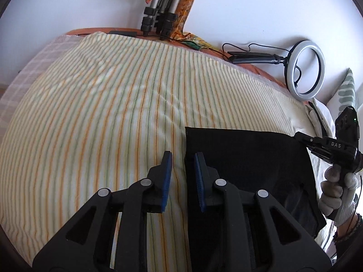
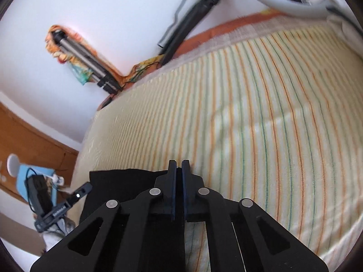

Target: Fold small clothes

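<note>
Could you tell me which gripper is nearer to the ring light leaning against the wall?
Right. The right gripper sits just below the ring light; the left gripper is further along the black garment.

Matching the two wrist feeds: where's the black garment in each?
Left wrist view: black garment, lower right, under the left claw's right finger.
Right wrist view: black garment, bottom left of centre, behind the right claw.
Shared landmark: tripod legs against the wall.
</note>
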Tool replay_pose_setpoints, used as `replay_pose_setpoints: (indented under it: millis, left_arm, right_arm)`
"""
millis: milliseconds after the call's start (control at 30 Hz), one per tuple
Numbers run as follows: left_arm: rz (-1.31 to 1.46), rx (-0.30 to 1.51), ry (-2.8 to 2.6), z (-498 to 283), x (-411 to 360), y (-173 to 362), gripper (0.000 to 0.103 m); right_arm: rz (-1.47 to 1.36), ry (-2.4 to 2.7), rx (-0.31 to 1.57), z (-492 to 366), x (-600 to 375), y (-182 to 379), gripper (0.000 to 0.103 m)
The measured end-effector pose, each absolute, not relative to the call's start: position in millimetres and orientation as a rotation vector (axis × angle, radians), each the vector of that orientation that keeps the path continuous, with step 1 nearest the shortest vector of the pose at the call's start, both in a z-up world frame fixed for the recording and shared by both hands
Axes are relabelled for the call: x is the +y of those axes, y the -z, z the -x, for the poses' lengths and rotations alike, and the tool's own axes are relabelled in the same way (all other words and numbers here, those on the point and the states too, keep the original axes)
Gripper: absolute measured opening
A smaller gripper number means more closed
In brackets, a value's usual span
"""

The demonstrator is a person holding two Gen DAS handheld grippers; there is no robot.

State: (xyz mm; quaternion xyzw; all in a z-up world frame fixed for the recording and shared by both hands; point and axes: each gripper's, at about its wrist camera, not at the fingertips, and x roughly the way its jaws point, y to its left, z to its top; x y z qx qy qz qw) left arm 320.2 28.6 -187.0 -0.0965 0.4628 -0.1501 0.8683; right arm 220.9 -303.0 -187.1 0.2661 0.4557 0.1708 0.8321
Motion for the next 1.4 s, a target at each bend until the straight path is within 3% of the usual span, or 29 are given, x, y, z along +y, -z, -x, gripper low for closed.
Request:
replay_pose_setpoints:
  millis: [67,133,200,233,567,1067,1133,1200,1233,1300,1333,1400]
  left_arm:
    - [0.230,0.972,0.337,-310,36,181,0.020]
    - [0.258,0.987,0.353,-293,48,175,0.024]
    - [0.329,1.013,0.366,-272,62,172,0.049]
    - [0.382,1.028,0.373,-261,68,171,0.052]
    - [0.737,1.189,0.415,-194,87,196,0.054]
    - [0.697,1.160,0.471,-221,43,196,0.057]
    - [0.666,1.153,0.475,-224,35,196,0.053]
    - [0.636,1.161,0.470,-226,29,199,0.033]
    - [0.618,1.165,0.469,-227,25,201,0.030]
    - [0.591,1.159,0.452,-228,21,201,0.013]
    - [0.599,1.160,0.450,-228,22,202,0.012]
    - [0.603,1.154,0.441,-226,23,202,0.008]
  right_arm:
    - [-0.587,-0.389,0.974,-215,-309,185,0.022]
    - [-0.585,-0.396,0.959,-200,-319,179,0.030]
    - [-0.584,-0.409,0.962,-189,-327,179,0.030]
    - [-0.595,-0.416,0.968,-183,-332,180,0.030]
    - [-0.687,-0.474,1.004,-162,-349,197,0.040]
    - [-0.681,-0.521,1.003,-209,-313,199,0.042]
    - [-0.653,-0.539,1.000,-211,-303,197,0.042]
    - [-0.639,-0.560,1.006,-213,-297,197,0.042]
    - [-0.628,-0.562,1.009,-214,-294,197,0.040]
    - [-0.595,-0.557,1.023,-214,-287,196,0.030]
    - [-0.574,-0.549,1.033,-214,-284,195,0.015]
    - [-0.558,-0.548,1.033,-213,-280,192,0.009]
